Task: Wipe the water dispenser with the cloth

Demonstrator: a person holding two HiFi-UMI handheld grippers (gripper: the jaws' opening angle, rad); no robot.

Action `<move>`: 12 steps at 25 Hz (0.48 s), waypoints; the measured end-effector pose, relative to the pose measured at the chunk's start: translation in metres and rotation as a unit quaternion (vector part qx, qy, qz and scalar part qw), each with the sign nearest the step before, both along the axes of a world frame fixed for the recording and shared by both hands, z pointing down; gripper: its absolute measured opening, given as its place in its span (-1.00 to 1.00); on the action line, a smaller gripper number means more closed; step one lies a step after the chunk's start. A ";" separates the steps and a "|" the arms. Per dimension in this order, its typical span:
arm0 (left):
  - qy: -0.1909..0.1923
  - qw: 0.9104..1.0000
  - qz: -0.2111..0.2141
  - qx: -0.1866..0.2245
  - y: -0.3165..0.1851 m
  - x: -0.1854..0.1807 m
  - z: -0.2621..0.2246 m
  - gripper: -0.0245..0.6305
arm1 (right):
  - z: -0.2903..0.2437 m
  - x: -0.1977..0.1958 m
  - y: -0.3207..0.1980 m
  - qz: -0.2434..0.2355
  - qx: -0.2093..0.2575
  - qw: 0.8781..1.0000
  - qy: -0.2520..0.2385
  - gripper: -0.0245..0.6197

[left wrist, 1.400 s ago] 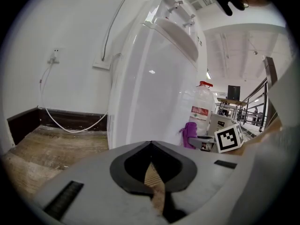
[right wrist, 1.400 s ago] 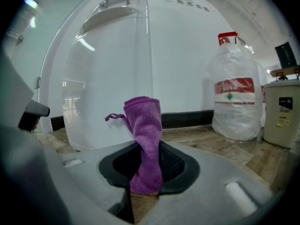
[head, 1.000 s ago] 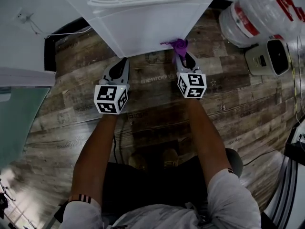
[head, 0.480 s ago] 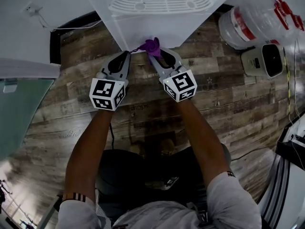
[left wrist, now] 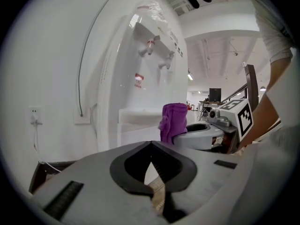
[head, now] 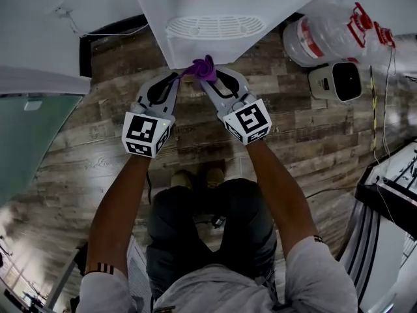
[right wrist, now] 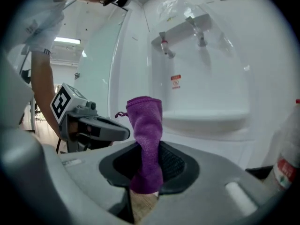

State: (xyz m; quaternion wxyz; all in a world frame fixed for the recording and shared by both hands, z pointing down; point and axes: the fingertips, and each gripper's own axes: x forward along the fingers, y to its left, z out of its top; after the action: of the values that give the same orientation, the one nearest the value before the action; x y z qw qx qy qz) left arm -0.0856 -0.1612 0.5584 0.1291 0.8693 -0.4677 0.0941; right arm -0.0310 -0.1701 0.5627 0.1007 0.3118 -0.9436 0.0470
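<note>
The white water dispenser (head: 215, 12) stands ahead of me, its drip tray grille (head: 215, 27) facing up. My right gripper (head: 207, 78) is shut on a purple cloth (head: 202, 66), whose bunched end sits at the dispenser's lower front edge. In the right gripper view the cloth (right wrist: 146, 139) stands upright between the jaws, with the dispenser (right wrist: 206, 78) and its two taps behind. My left gripper (head: 176, 77) is shut with nothing in it, close beside the cloth. The left gripper view shows the cloth (left wrist: 171, 121) and the dispenser (left wrist: 140, 78) beyond the closed tips (left wrist: 151, 143).
A large water bottle (head: 326, 31) lies on the wooden floor right of the dispenser, with a small white appliance (head: 339, 80) beside it. A wall socket with a cable (head: 65, 12) is at the left. A glass panel (head: 26, 142) stands at left, cables and frames at right.
The right gripper has carried the cloth leftwards along the dispenser's front, ending next to the left gripper. The head view has pulled back, so the dispenser looks smaller.
</note>
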 end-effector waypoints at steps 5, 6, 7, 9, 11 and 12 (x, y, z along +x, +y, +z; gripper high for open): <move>0.009 0.999 0.007 0.033 0.013 0.003 -0.107 -0.93 | -0.097 -0.008 0.016 -0.012 0.002 1.000 -0.020 -0.62; 0.012 0.999 0.005 0.041 0.014 0.002 -0.130 -0.93 | -0.117 -0.012 0.019 -0.014 0.003 1.000 -0.026 -0.62; 0.016 0.999 0.003 0.047 0.014 0.000 -0.151 -0.93 | -0.137 -0.015 0.022 -0.017 0.004 0.999 -0.031 -0.62; 0.024 0.998 -0.007 0.054 0.017 -0.003 -0.189 -0.93 | -0.177 -0.019 0.026 -0.019 0.006 0.999 -0.041 -0.62; 0.032 0.998 -0.015 0.057 0.021 -0.005 -0.223 -0.93 | -0.214 -0.020 0.031 -0.018 0.009 0.999 -0.048 -0.62; 0.036 0.997 -0.018 0.060 0.023 -0.006 -0.240 -0.93 | -0.232 -0.021 0.033 -0.017 0.010 0.998 -0.051 -0.62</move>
State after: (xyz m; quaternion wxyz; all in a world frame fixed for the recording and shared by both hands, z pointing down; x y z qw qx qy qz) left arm -0.0913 -0.1385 0.3184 0.0946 0.8699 -0.4830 0.0325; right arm -0.0523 -0.1373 0.3306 0.0501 0.2937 -0.9532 0.0516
